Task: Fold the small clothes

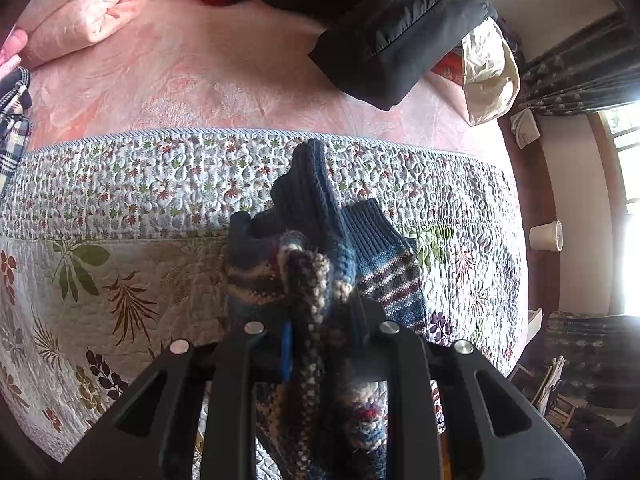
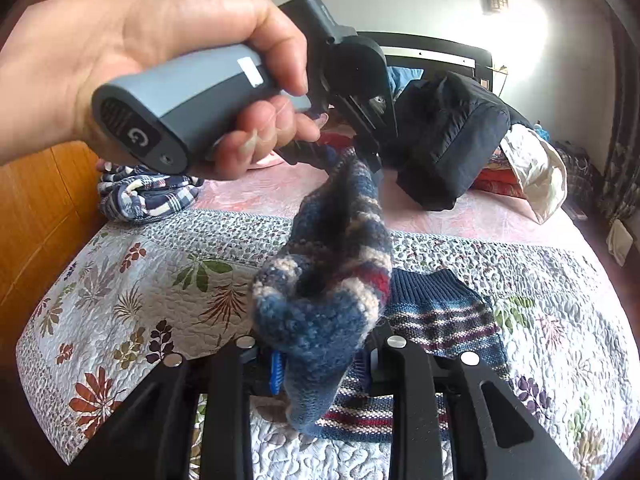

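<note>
A thick knit sock [image 2: 332, 280], striped blue, cream and red, hangs stretched between both grippers above the floral quilt [image 2: 152, 280]. My right gripper [image 2: 320, 356] is shut on its lower end. A person's hand holds my left gripper [image 2: 368, 156], which is shut on the upper end. In the left wrist view my left gripper [image 1: 316, 320] clamps the same sock [image 1: 308, 280], whose navy ribbed cuff [image 1: 308, 184] sticks out past the fingers. A second matching sock [image 2: 440, 316] [image 1: 388, 268] lies flat on the quilt beneath.
A black padded jacket [image 2: 448, 132] lies on the pink sheet [image 1: 200, 80] behind the quilt, with a cream bag [image 2: 532, 168] to its right. A plaid cloth [image 2: 144, 196] is bunched at the left by the wooden wall [image 2: 32, 208]. Folded pink bedding [image 1: 92, 12] sits far left.
</note>
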